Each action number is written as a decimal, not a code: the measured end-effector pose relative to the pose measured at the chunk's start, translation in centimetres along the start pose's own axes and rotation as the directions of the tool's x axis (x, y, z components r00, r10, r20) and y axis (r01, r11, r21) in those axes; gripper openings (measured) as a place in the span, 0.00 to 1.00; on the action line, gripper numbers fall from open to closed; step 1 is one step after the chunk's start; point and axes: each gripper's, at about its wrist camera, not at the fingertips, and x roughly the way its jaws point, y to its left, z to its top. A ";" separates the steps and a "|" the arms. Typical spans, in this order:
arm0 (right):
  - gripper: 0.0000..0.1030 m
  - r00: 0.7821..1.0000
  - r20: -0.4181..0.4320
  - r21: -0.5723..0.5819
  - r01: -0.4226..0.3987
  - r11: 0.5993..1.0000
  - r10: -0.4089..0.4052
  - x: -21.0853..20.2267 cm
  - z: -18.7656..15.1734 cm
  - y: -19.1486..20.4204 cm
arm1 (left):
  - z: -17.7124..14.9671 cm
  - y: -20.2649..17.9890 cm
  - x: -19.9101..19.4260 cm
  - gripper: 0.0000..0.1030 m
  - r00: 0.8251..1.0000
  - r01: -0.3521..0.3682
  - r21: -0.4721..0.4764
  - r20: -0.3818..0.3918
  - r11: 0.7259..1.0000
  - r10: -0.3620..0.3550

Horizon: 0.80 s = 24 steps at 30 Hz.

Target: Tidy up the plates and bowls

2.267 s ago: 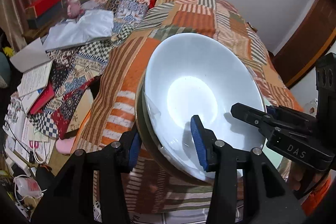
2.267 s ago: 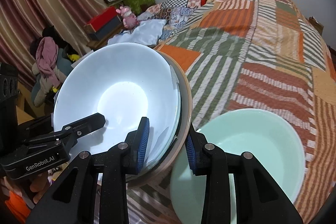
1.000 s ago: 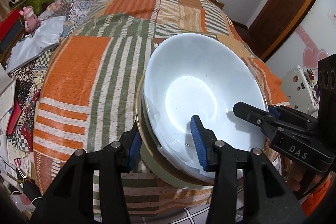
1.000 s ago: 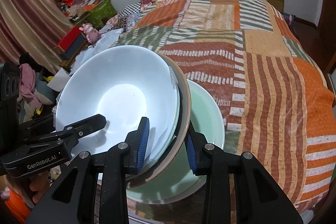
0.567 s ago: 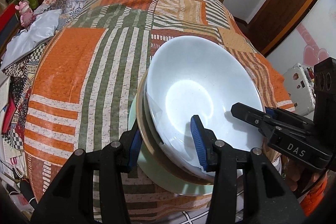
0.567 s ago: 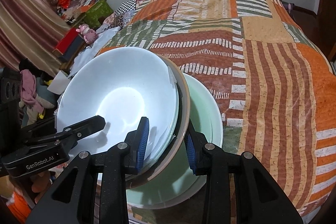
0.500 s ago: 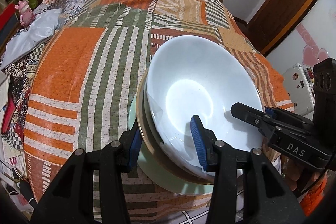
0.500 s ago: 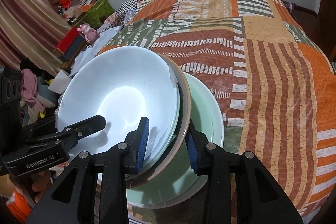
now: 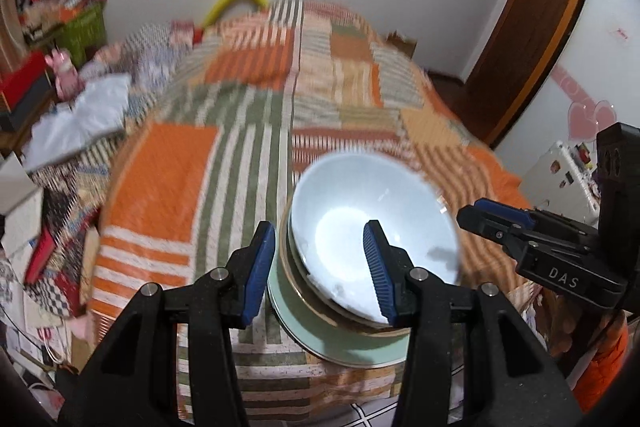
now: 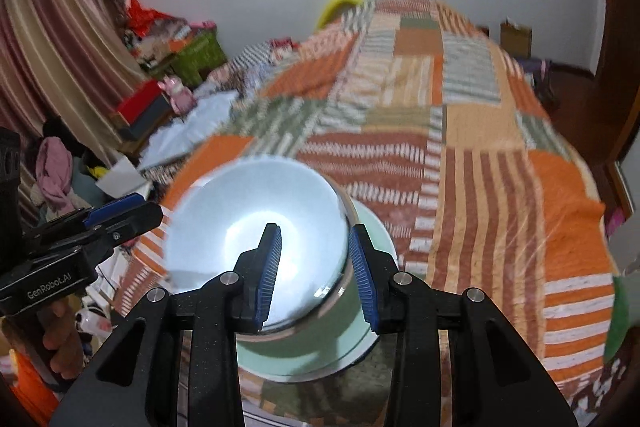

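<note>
A white bowl [image 9: 372, 227] is nested in a tan-rimmed dish [image 9: 320, 311], and both rest inside a pale green bowl [image 9: 344, 351] near the front edge of the patchwork quilt [image 9: 180, 167]. My left gripper [image 9: 320, 271] hovers above the stack's left rim, open partway, its pads off the dishes. My right gripper [image 10: 316, 273] hangs over the right rim of the white bowl [image 10: 256, 211] and the green bowl [image 10: 376, 235], also open partway with nothing pressed. Each gripper shows at the edge of the other's view. Both views are motion-blurred.
The quilt [image 10: 500, 187] covers a wide bed that stretches away behind the stack. Left of the bed are a red box [image 9: 20, 83], a pink toy [image 9: 60, 75], papers and cloth. A wooden door [image 9: 532, 27] stands at the right, and a hand [image 10: 60, 343] holds the left gripper.
Both grippers have risen and drawn back off the stack's rims. The white bowl and tan dish, held tilted before, now sit in the green bowl and look smaller.
</note>
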 end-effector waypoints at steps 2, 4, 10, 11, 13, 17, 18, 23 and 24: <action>0.31 0.999 0.052 -0.026 -0.004 1.000 0.005 -1.9 0.3 0.9 | 0.4 -0.4 -1.9 0.44 0.998 -0.006 0.009 0.059 1.000 0.005; 0.31 0.995 0.104 -0.047 -0.006 0.999 0.011 -3.7 0.5 1.7 | 0.6 -0.9 -4.1 0.44 0.993 -0.004 0.029 0.117 1.000 0.001; 0.37 0.967 0.250 -0.088 -0.025 0.996 0.046 -8.7 0.8 3.5 | 0.7 -2.3 -9.5 0.44 0.962 -0.020 0.046 0.275 0.999 0.007; 0.42 0.959 0.281 -0.096 -0.023 0.995 0.049 -9.7 0.8 3.7 | 0.6 -2.5 -10.3 0.46 0.955 -0.023 0.049 0.297 0.999 0.007; 0.47 0.946 0.321 -0.110 -0.016 0.994 0.050 -10.6 0.7 4.3 | 0.4 -2.9 -11.9 0.55 0.936 -0.043 0.055 0.351 0.998 0.021; 0.50 0.927 0.370 -0.127 -0.016 0.992 0.062 -12.2 0.5 4.9 | -0.2 -3.7 -14.1 0.62 0.904 -0.082 0.064 0.425 0.995 0.047; 0.52 0.924 0.378 -0.129 -0.015 0.992 0.063 -12.4 0.4 5.0 | -0.3 -3.8 -14.7 0.68 0.896 -0.083 0.060 0.441 0.995 0.048; 0.78 0.902 0.429 -0.127 0.007 0.992 0.049 -13.4 -0.2 5.2 | -1.1 -4.1 -17.0 0.87 0.855 -0.105 0.057 0.515 0.993 0.061; 0.78 0.899 0.436 -0.130 0.008 0.991 0.050 -13.7 -0.3 5.2 | -1.2 -4.1 -17.3 0.91 0.850 -0.108 0.057 0.524 0.993 0.063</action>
